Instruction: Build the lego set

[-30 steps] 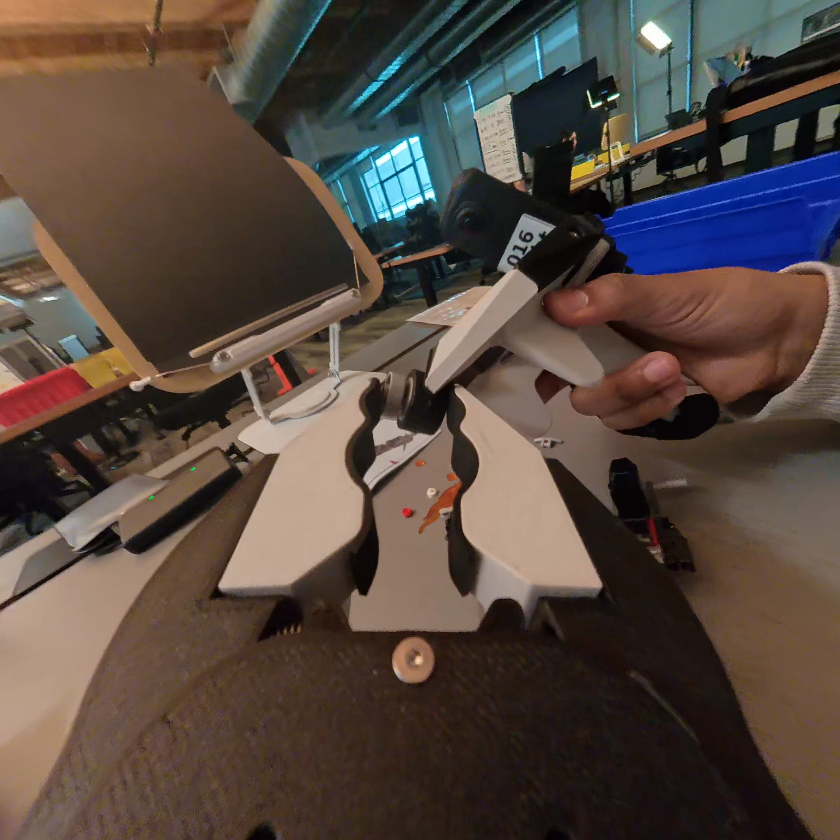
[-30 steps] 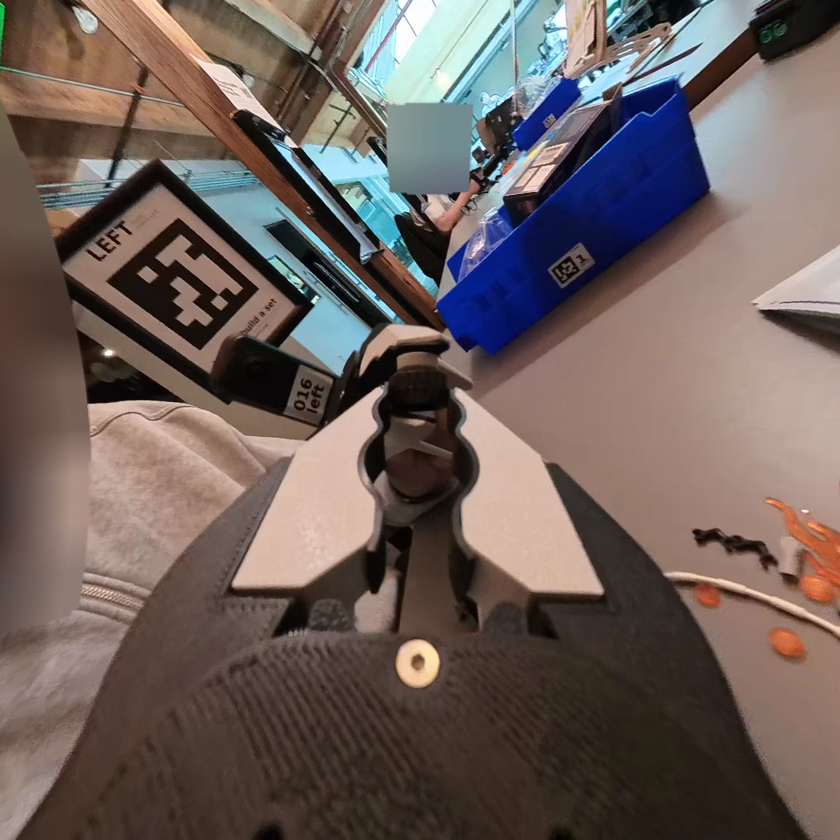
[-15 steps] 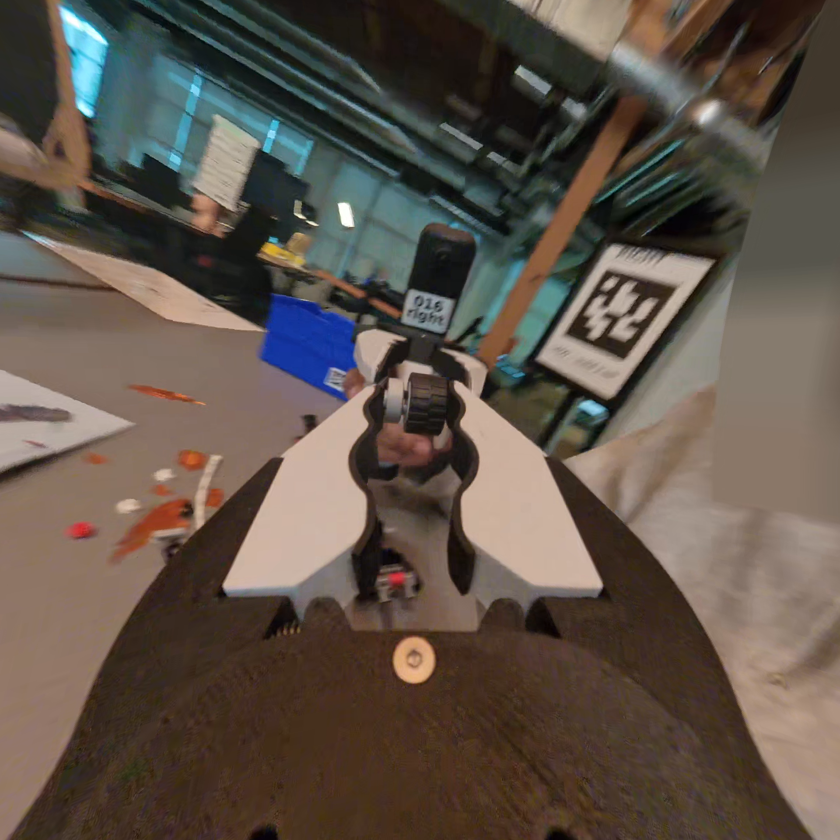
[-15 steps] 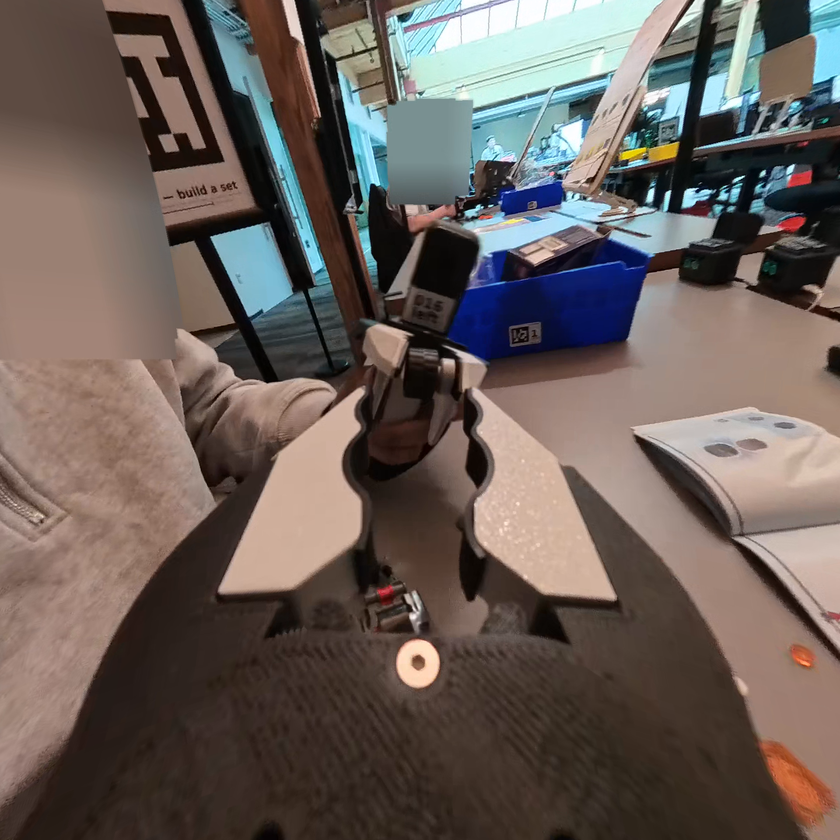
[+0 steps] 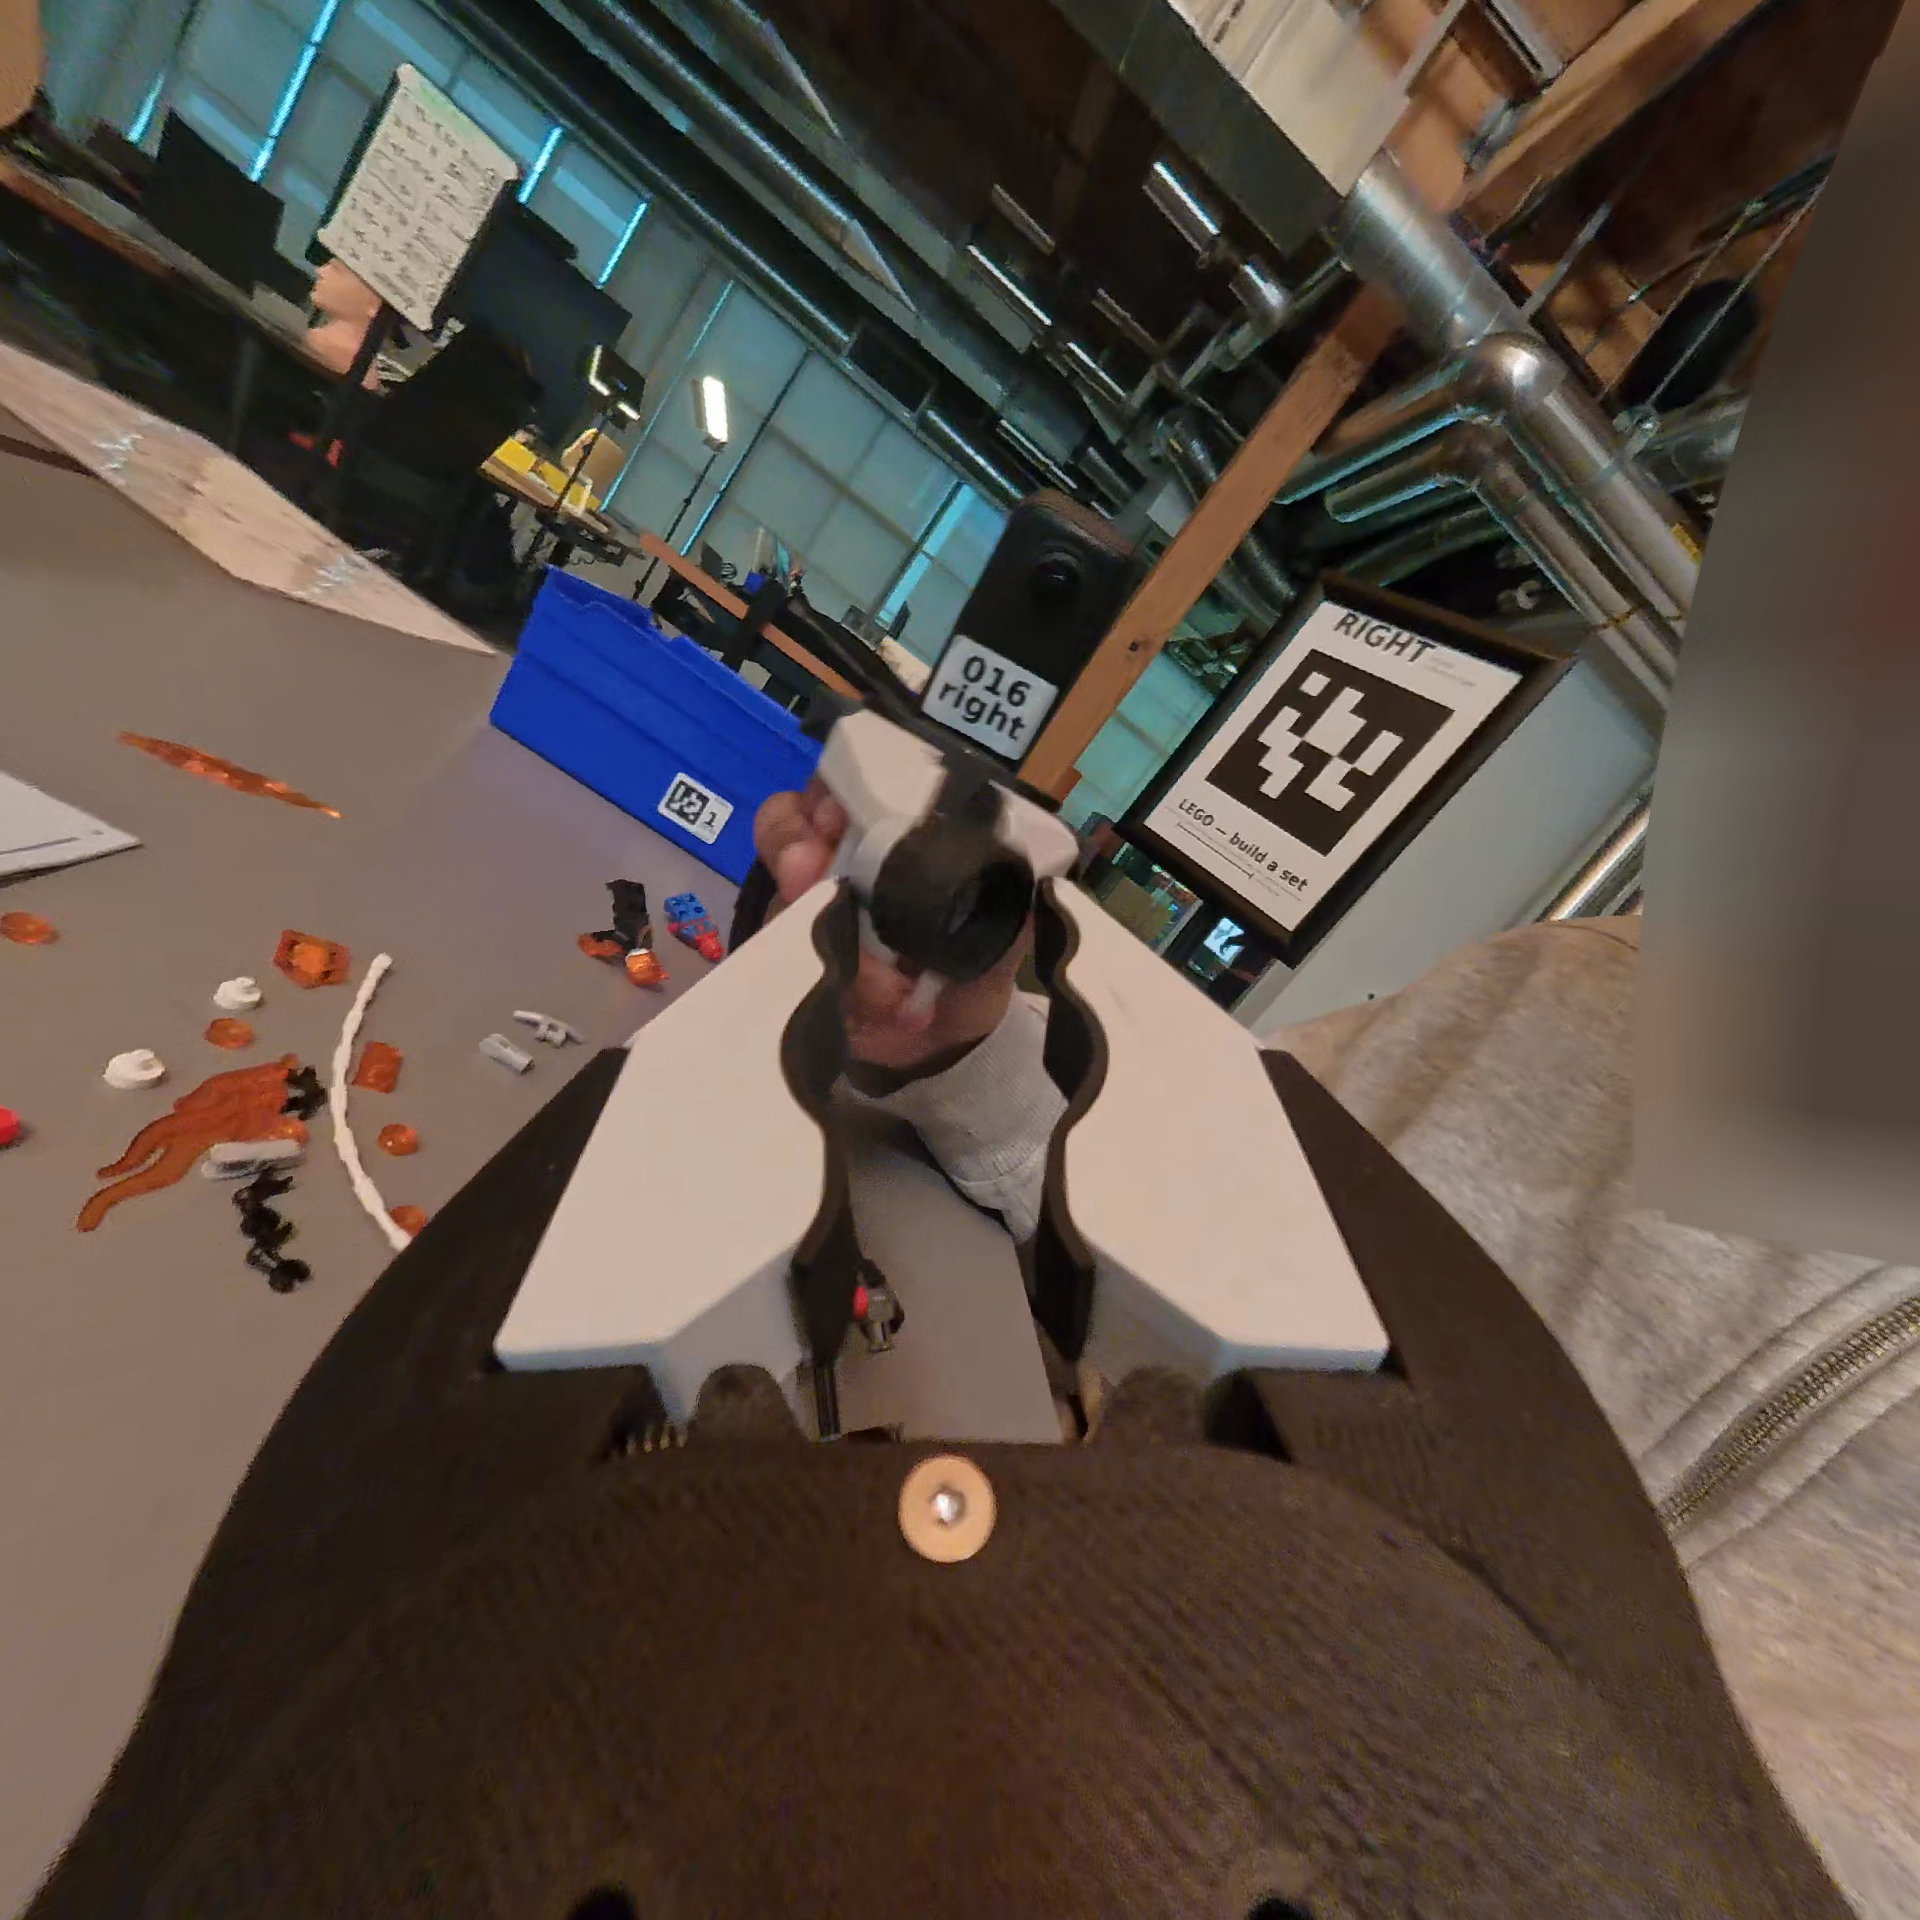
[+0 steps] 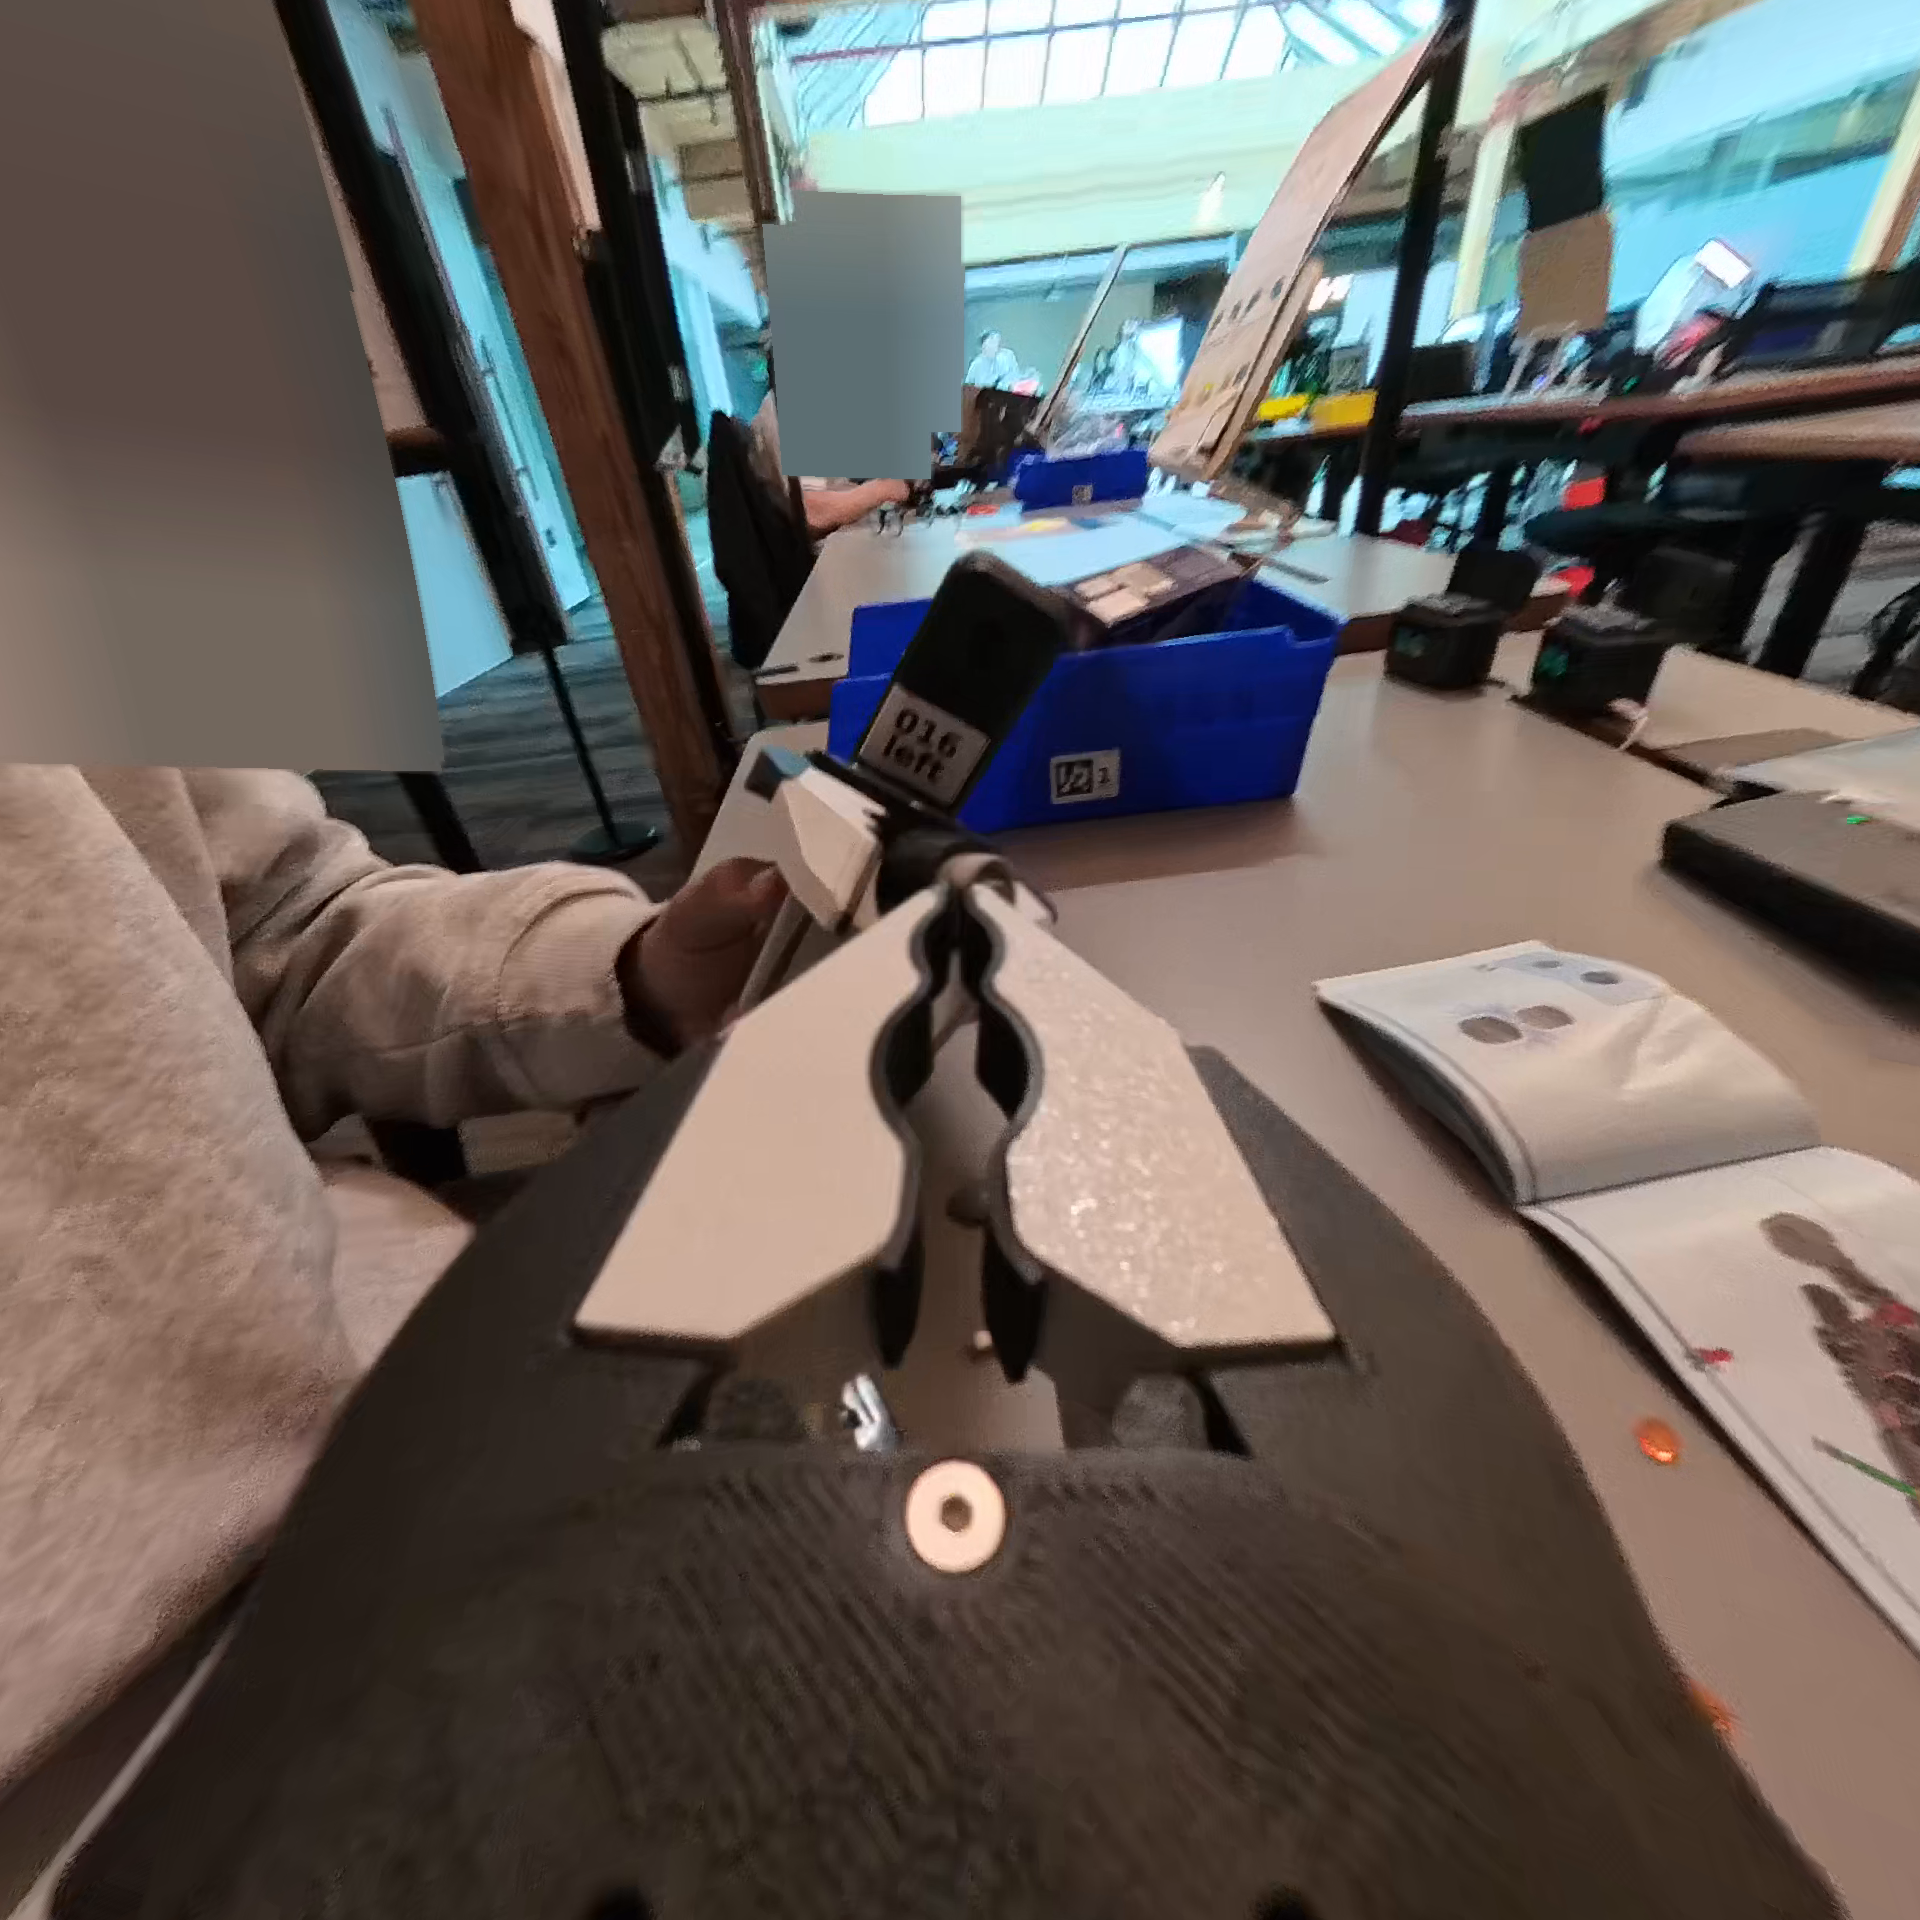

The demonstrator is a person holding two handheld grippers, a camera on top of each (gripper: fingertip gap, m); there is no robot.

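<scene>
The left claw (image 5: pixel 940 925) is spread around a black wheel (image 5: pixel 951 902), and the right claw (image 6: pixel 961 914) is pressed nearly together at that wheel. Loose lego pieces (image 5: pixel 249 1101) are scattered on the grey bench (image 5: pixel 364 727), left of both claws.
</scene>
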